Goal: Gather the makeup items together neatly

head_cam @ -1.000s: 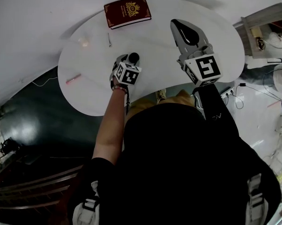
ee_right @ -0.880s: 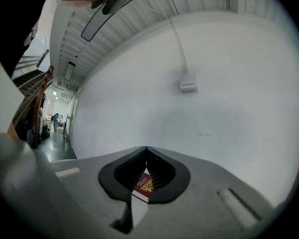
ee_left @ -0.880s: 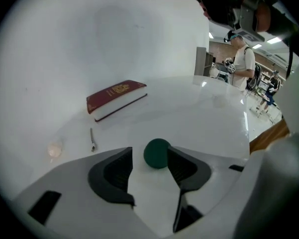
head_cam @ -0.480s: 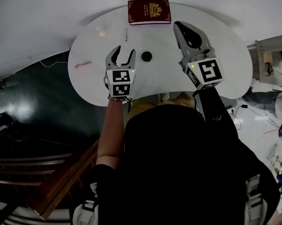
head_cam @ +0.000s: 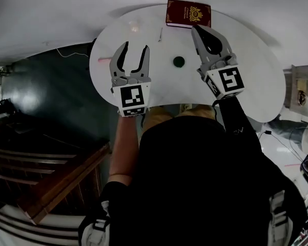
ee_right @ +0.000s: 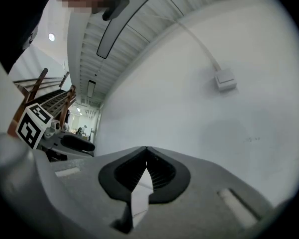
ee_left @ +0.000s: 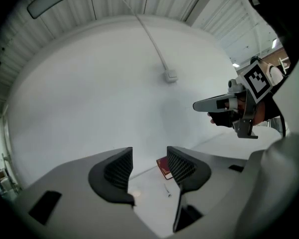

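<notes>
Sm. dark round compact (head_cam: 179, 61) flat on table (head_cam: 251, 55).

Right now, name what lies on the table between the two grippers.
Head view: a small dark round item sits on the table between left gripper and right gripper.

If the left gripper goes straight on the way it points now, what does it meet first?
Probably the white wall behind the table. The left gripper is open, empty and raised; the red book shows low between its jaws, but it probably passes over it.

Black shirt (head_cam: 194, 178), grey left claw (head_cam: 136, 46), right claw (head_cam: 196, 29)
</notes>
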`<action>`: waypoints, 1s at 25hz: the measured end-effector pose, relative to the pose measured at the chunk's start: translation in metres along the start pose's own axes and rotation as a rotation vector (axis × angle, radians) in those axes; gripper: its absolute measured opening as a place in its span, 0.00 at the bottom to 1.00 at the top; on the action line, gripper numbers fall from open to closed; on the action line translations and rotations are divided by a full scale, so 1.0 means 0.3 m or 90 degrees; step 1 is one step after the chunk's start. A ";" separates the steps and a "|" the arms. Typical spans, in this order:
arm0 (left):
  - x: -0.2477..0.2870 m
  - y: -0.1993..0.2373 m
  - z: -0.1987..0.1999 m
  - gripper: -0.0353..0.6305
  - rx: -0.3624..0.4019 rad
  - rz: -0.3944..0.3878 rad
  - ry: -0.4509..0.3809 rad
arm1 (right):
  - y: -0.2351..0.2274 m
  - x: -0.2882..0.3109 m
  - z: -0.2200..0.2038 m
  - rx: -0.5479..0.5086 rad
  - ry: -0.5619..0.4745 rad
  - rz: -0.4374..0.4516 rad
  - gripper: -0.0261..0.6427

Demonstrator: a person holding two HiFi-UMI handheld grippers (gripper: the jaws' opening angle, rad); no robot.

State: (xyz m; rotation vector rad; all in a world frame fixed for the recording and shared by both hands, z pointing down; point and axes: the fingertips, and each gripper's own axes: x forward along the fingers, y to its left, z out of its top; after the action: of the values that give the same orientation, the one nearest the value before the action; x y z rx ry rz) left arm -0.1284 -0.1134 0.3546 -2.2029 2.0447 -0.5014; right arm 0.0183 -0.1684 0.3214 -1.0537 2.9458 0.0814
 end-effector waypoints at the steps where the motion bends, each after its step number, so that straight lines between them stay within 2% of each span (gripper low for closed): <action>1: -0.003 0.015 -0.003 0.38 0.000 0.001 -0.001 | 0.015 0.013 0.001 -0.001 0.000 0.004 0.05; 9: -0.001 0.139 -0.060 0.38 -0.013 -0.016 -0.004 | 0.103 0.114 -0.011 -0.001 0.013 -0.006 0.05; 15: -0.010 0.279 -0.114 0.38 -0.013 -0.048 -0.001 | 0.231 0.246 0.031 0.003 -0.023 -0.014 0.05; 19: -0.029 0.369 -0.138 0.38 -0.003 -0.072 -0.003 | 0.320 0.322 0.005 0.005 0.017 -0.026 0.05; 25: -0.054 0.481 -0.189 0.37 0.014 -0.099 -0.006 | 0.447 0.396 -0.007 0.004 0.010 -0.039 0.05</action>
State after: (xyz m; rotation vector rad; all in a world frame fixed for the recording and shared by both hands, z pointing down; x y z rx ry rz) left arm -0.2836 -0.1027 0.3635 -2.3575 1.8640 -0.5235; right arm -0.1587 -0.1403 0.3261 -1.1472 2.9234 0.0623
